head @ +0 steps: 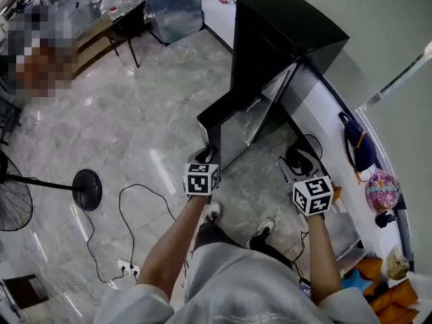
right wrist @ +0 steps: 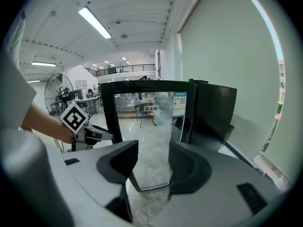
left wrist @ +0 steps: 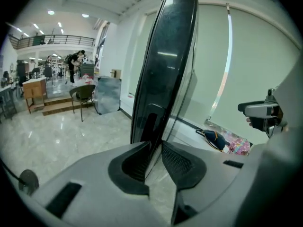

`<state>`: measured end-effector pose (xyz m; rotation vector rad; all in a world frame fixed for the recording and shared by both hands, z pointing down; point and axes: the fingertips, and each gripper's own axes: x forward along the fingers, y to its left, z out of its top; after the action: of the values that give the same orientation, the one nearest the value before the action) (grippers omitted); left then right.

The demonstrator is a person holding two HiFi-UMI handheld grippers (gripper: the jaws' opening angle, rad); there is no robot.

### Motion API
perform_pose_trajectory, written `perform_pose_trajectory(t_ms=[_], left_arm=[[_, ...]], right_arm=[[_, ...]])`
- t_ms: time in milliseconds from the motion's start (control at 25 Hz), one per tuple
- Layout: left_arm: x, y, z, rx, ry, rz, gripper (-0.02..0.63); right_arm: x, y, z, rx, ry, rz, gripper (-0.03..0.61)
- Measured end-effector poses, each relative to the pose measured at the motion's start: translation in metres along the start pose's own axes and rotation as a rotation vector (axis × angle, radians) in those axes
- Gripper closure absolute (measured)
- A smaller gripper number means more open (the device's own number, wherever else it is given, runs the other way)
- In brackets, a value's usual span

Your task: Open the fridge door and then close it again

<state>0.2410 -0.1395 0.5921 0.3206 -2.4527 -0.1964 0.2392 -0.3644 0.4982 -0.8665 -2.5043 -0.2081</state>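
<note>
Marble floor point(head: 135, 113), pale and glossy, fills most of your head view; a hall with tables and chairs lies beyond, at upper left.

Fridge point(head: 283, 32): black cabinet, upright against the light wall at upper right.

Door point(head: 236, 137): glass pane in a black frame, swung well open. It stands out from the cabinet towards you, free edge nearest your feet. In the right gripper view you see it face-on, with the hall showing in the pane.

Fan point(head: 13, 201): at the left edge, its round base point(head: 88, 189) on the floor well apart from the fridge.

Bag point(head: 358, 147): dark blue, on the white ledge right of the fridge. A pink ball point(head: 382, 190) sits just below it in the picture.

Cable point(head: 135, 201): black loop on the floor between the fan base and your legs, ending at a power strip point(head: 128, 270).

Left claw point(head: 208, 152): at the door's free edge, arm stretched forward. In the left gripper view the door's edge runs down between the two pads, and the left claw point(left wrist: 155, 148) is clenched on it, a pad on either face.

Right claw point(head: 298, 157): out to the right of the door, clear of it and of the fridge. In its own view the right claw point(right wrist: 154, 157) is released, jaws apart. Nothing sits between them; the door and floor show in the gap, farther off.

Shoes point(head: 213, 211): both on the floor just below the door's free edge.
</note>
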Motion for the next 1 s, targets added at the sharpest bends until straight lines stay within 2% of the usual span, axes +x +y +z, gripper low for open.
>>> perform_pose_trajectory(t_ms=[200, 520, 760, 1000], left_arm=[[-0.011, -0.026, -0.013, -0.045, -0.018, 0.072, 0.545], [-0.015, -0.096, -0.039, -0.04, -0.038, 0.115, 0.558], [-0.015, -0.146, -0.056, -0.063, -0.035, 0.112, 0.567], [-0.012, -0.198, -0.066, -0.101, -0.025, 0.134, 0.568]], right_arm=[[-0.022, -0.024, -0.01, -0.031, -0.009, 0.054, 0.379], [-0.052, -0.058, -0.034, -0.045, -0.032, 0.099, 0.379], [-0.074, -0.067, -0.062, -0.05, -0.03, 0.123, 0.379], [-0.099, -0.074, -0.081, -0.037, -0.044, 0.11, 0.379]])
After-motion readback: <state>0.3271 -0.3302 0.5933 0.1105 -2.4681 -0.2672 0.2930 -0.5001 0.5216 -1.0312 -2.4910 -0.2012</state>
